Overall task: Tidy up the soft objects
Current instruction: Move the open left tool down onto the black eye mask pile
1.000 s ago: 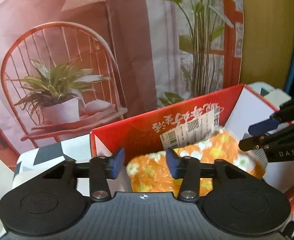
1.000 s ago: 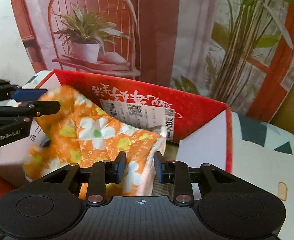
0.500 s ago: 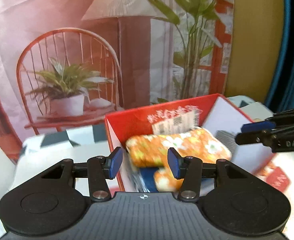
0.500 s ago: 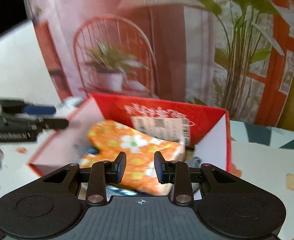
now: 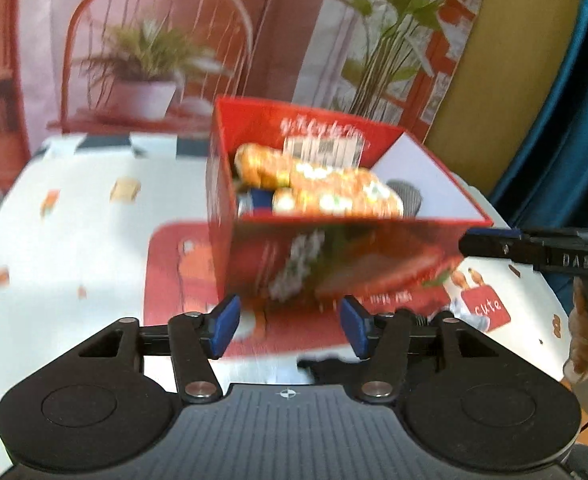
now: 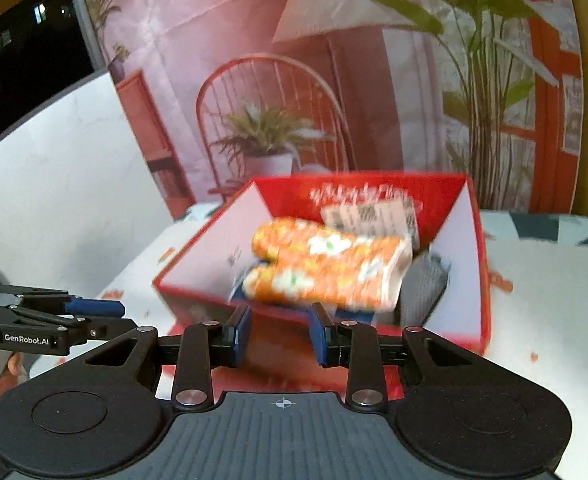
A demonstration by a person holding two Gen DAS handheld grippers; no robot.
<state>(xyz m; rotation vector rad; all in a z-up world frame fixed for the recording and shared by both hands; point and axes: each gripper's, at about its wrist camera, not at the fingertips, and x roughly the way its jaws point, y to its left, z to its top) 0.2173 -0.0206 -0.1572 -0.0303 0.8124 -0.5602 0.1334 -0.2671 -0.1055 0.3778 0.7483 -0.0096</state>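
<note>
Change: I've pulled both tongs back from the red box (image 6: 470,264) | Cloth: orange floral bundle (image 6: 326,268) now lies inside it, released | Left tongs (image 5: 290,326) spreading, empty | Right tongs (image 6: 281,334) narrowly apart, empty | Placement looks done.

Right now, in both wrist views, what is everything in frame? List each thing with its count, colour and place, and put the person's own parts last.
box: 1, red outside with white inner walls, open-topped, on the table.
folded cloth: 1, orange with white and yellow flowers, lying in the box on top.
grey item: 1, grey, in the box beside the cloth; too blurred to name.
blue item: 1, dark blue, under the cloth in the box; mostly hidden.
tablecloth: 1, white with small prints and a red panel, under the box.
backdrop: 1, pink printed scene with chair, plant and lamp, behind the table.
left gripper: 1, black with blue pads, jaws opening, nothing between them.
right gripper: 1, black with blue pads, empty.
</note>
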